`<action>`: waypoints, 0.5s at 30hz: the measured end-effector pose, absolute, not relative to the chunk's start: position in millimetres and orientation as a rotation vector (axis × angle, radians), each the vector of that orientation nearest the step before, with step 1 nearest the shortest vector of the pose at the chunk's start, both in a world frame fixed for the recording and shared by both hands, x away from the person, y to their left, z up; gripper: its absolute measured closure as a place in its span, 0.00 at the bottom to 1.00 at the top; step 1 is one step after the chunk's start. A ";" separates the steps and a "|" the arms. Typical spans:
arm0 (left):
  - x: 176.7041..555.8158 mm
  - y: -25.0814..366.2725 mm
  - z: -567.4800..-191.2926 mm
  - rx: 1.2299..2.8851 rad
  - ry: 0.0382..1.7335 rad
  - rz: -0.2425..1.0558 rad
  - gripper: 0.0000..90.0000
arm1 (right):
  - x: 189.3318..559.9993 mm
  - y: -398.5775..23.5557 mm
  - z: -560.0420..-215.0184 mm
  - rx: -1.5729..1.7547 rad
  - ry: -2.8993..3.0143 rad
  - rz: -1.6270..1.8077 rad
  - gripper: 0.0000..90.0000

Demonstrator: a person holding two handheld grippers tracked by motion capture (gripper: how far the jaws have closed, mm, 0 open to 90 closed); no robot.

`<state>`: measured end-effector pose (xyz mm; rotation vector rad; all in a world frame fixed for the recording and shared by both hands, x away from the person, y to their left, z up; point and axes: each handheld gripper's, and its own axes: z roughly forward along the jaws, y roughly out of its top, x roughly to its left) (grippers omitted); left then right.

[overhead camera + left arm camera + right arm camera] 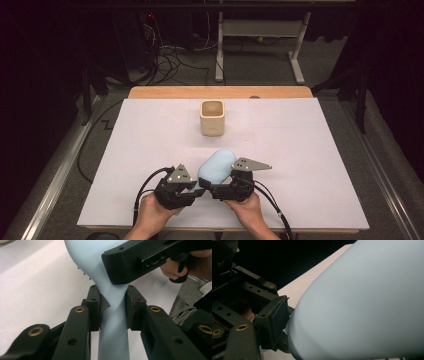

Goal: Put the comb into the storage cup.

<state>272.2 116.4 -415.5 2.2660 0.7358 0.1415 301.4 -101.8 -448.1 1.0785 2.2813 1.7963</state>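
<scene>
Clamped in the left gripper (pixel 112 307): narrow handle of a pale blue, smooth plastic brush (pixel 110 322), small bristles along one edge, head tilted up off the white table (pixel 150 140). Just beside it, right gripper (pixel 227 186), one pad against the brush's broad rounded head; grip or gap between the jaws impossible to tell. Farther off, well apart near the table's far edge, a cream square cup (pixel 212 118), upright.

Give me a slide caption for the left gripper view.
Left claw clamped on the narrow handle of a pale blue brush, the other claw close above.
</scene>
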 end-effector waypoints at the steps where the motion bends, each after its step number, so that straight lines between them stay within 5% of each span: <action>1: 272.5 116.8 -415.8 2.262 0.741 0.138 0.77 | 301.8 -102.4 -447.5 1.086 2.291 1.800 0.27; 15: 274.0 122.0 -413.4 2.221 0.767 0.122 0.77 | 308.5 -101.3 -429.6 1.090 2.416 1.793 0.48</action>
